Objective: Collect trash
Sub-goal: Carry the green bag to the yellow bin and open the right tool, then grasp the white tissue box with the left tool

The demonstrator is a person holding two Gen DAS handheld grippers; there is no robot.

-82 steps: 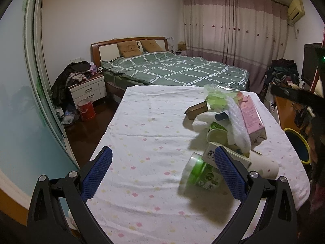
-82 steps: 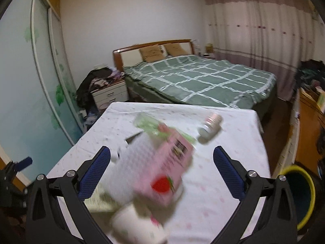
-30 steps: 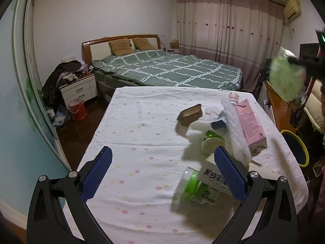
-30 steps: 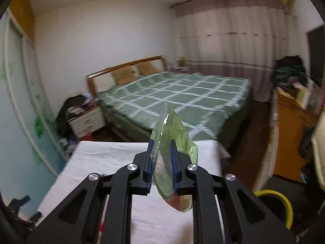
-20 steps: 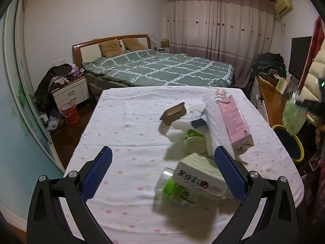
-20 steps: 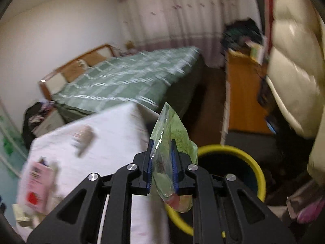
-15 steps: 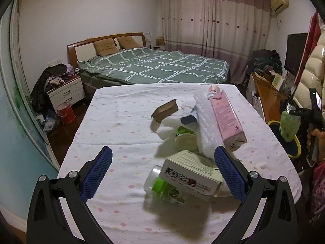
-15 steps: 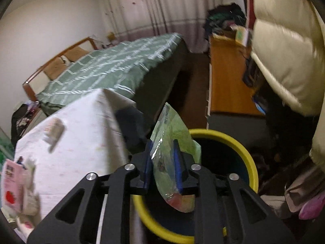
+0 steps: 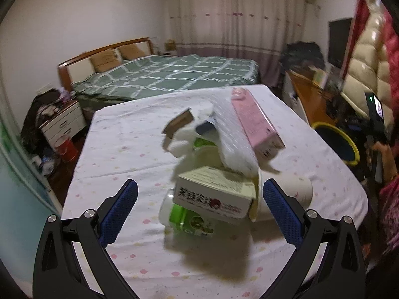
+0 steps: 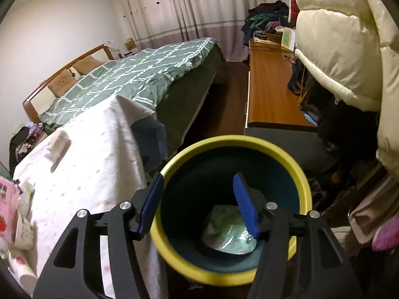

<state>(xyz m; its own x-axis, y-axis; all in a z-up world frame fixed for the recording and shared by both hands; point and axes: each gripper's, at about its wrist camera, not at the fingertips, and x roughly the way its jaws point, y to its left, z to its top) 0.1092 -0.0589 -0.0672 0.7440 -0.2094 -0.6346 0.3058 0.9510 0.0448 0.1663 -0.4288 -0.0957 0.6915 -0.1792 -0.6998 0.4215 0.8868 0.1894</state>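
Note:
My right gripper (image 10: 198, 183) hangs over the yellow-rimmed bin (image 10: 303, 182) beside the table, its jaws opening with nothing between them. A green plastic bag (image 10: 228, 231) lies at the bottom of the bin, below the blue pads. My left gripper (image 9: 199, 201) stands open above a heap of trash on the table: a white printed box (image 9: 212, 195) on a green-labelled jar (image 9: 185, 220), a pink carton (image 9: 256, 122), bubble wrap (image 9: 232, 144), a paper cup (image 9: 296, 190) and a small brown box (image 9: 178, 122). The white box sits between the left fingers, untouched.
The table wears a white spotted cloth (image 9: 119, 149). The bin (image 9: 336, 142) stands on the floor off its right edge, next to a wooden cabinet (image 10: 269, 92) and a cream padded jacket (image 10: 344, 37). A green bed (image 9: 162, 77) lies beyond. A person's hand (image 9: 384, 154) shows at right.
The right gripper carried the green bag from over the table down to the bin, opened, and the bag dropped inside. The left gripper edged toward the trash heap, now centred on the white box.

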